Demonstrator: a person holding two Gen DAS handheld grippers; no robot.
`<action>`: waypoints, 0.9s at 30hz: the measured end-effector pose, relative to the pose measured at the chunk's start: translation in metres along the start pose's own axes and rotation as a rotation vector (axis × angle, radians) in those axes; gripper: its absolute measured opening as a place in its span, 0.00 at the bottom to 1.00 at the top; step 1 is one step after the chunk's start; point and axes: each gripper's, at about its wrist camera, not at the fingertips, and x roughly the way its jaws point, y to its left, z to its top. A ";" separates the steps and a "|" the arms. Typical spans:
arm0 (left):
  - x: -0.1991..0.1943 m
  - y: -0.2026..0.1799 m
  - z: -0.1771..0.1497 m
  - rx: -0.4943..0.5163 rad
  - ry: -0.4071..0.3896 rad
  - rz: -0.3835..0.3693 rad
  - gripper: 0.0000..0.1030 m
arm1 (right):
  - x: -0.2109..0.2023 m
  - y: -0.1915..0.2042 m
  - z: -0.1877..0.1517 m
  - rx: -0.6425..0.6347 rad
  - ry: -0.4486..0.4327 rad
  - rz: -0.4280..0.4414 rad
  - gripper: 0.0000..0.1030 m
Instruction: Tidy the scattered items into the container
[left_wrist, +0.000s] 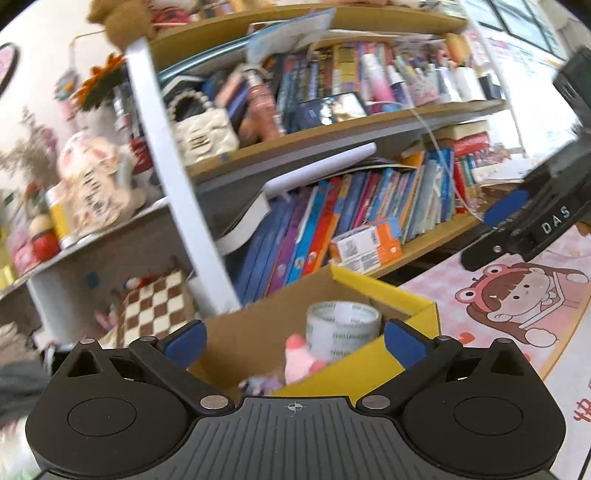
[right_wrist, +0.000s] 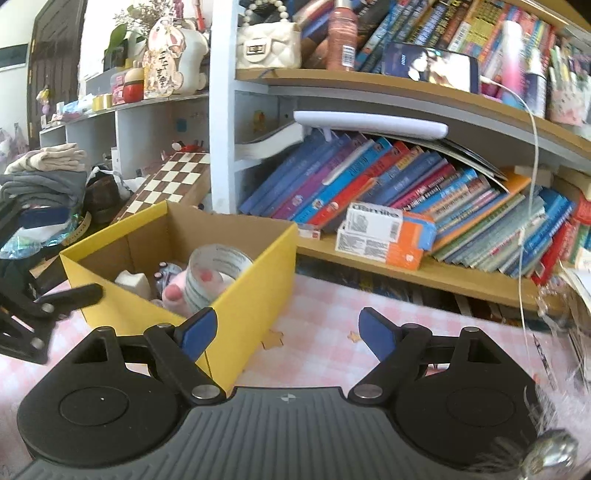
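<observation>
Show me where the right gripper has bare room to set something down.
Free: the pink checked cloth between the yellow box and the cable, ahead of the open right gripper. Crowded: the box interior, with tape roll and pink toy; the bookshelf behind; the left gripper beside the box.

Home bedroom or study, crammed bookshelves (right_wrist: 406, 192), plush toys (left_wrist: 92, 181), pink cartoon desk mat (left_wrist: 517, 295), folded clothes (right_wrist: 40, 170)

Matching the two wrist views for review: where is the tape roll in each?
Left wrist: tape roll low centre, inside the yellow box.
Right wrist: tape roll left of centre, in the box.
Shared landmark: orange-and-white carton on the shelf behind.
</observation>
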 end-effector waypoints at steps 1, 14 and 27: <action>-0.004 0.000 -0.001 -0.013 -0.002 0.013 1.00 | -0.002 -0.001 -0.004 0.006 -0.001 0.000 0.81; -0.012 -0.030 -0.014 -0.143 0.063 0.020 1.00 | -0.014 -0.008 -0.061 0.078 0.023 0.024 0.83; -0.002 -0.073 -0.015 -0.164 0.106 0.025 1.00 | -0.029 -0.025 -0.088 0.065 0.022 -0.036 0.87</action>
